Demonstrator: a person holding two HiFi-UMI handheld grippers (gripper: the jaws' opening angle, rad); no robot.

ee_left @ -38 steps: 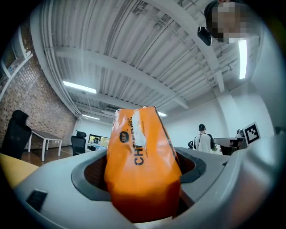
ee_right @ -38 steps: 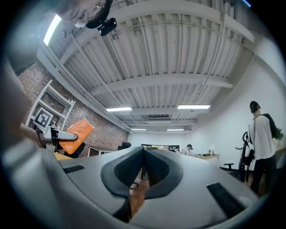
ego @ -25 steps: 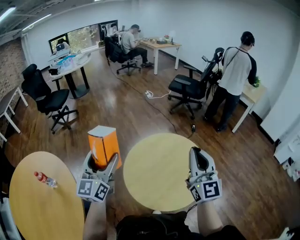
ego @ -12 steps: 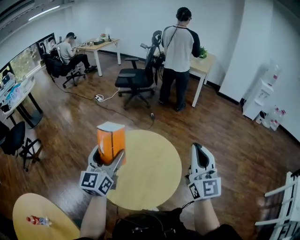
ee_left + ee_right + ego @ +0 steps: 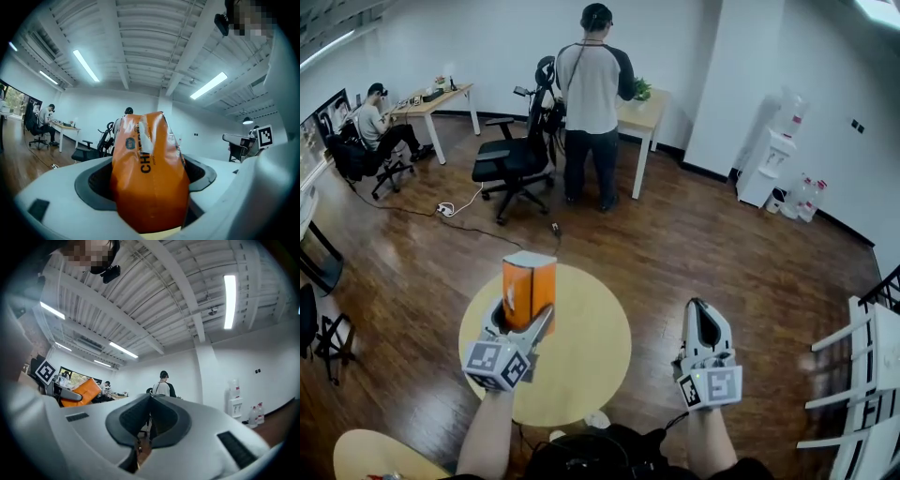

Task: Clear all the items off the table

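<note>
1. The left gripper's fingers clamp an upright orange rectangular package above the far left edge of the round yellow table.
2. The right gripper's fingers are pressed together and empty, just past the table's right edge.
3. Well beyond the table are a black office chair, a standing person and a white water dispenser.

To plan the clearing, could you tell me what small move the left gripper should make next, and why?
Probably carry the orange carton away from the round yellow table: the left gripper grips it upright, off the tabletop, and the right gripper is shut and empty.
</note>
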